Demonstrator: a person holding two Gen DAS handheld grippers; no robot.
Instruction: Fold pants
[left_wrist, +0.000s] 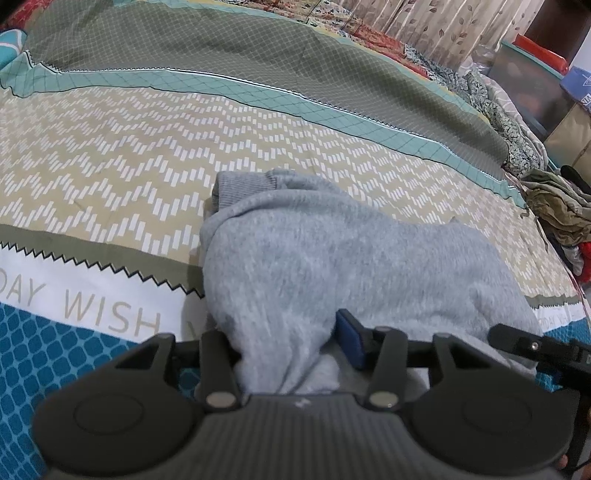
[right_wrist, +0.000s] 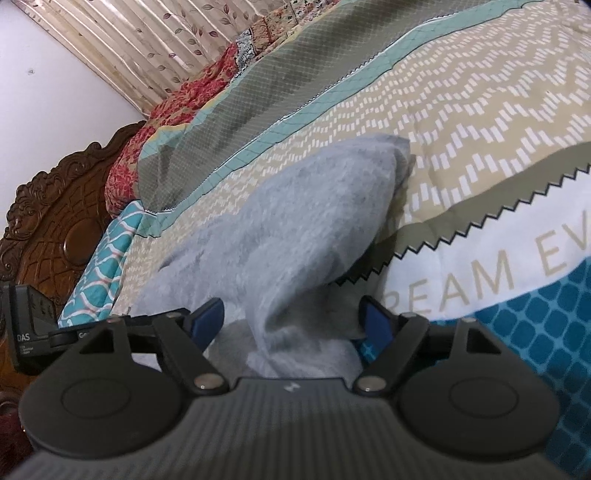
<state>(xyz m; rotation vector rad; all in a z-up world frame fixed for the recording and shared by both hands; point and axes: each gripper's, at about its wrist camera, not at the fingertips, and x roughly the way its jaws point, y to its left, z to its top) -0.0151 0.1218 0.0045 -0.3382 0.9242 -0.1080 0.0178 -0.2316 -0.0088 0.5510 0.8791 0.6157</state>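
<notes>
While I look along the left tool (left_wrist: 291, 343), I see its blue pads set on either side of a bunch of grey fabric, so it is pinching the pants (left_wrist: 332, 251). Only the right pad (left_wrist: 351, 338) shows clearly; the other is hidden behind the cloth. The pants are a grey sweat-type pair, lying in a rumpled heap on the bed (left_wrist: 110, 140), with a ribbed cuff (left_wrist: 243, 184) at the far end of the heap. The bed cover under them is patterned in beige chevrons, green bands, and a white strip with lettering.

On my right tool (right_wrist: 295, 321), both blue pads are in view with a fold of the same pants (right_wrist: 314, 206) rising between them. The right pad (right_wrist: 376, 325) touches the fabric, while the left pad (right_wrist: 208, 317) sits just beside it, so I cannot tell whether this tool truly clamps the cloth.

A carved wooden headboard (right_wrist: 55, 221) stands at the left of the right view, and a pile of other clothes (left_wrist: 554, 210) lies at the bed's right edge in the left view.
</notes>
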